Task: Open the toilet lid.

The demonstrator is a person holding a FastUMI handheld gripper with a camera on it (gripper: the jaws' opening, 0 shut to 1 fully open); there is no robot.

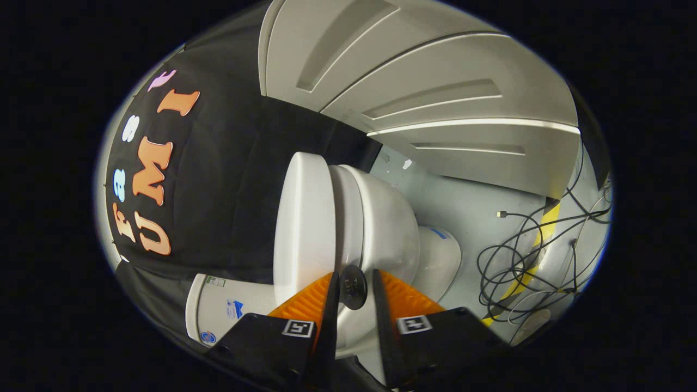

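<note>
Toilet tank [215, 310] leftmost by the black cloth wall [228, 179], toilet lid [302, 223] raised off the bowl [381, 218], gripper [354, 286] clenched on the dark round knob [353, 287] at lid's edge, tangled cables [523, 256] on floor [457, 201] right.

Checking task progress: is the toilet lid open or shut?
Open partway: the toilet lid stands off the bowl, a gap between them. The gripper fingers flank its dark knob.
</note>
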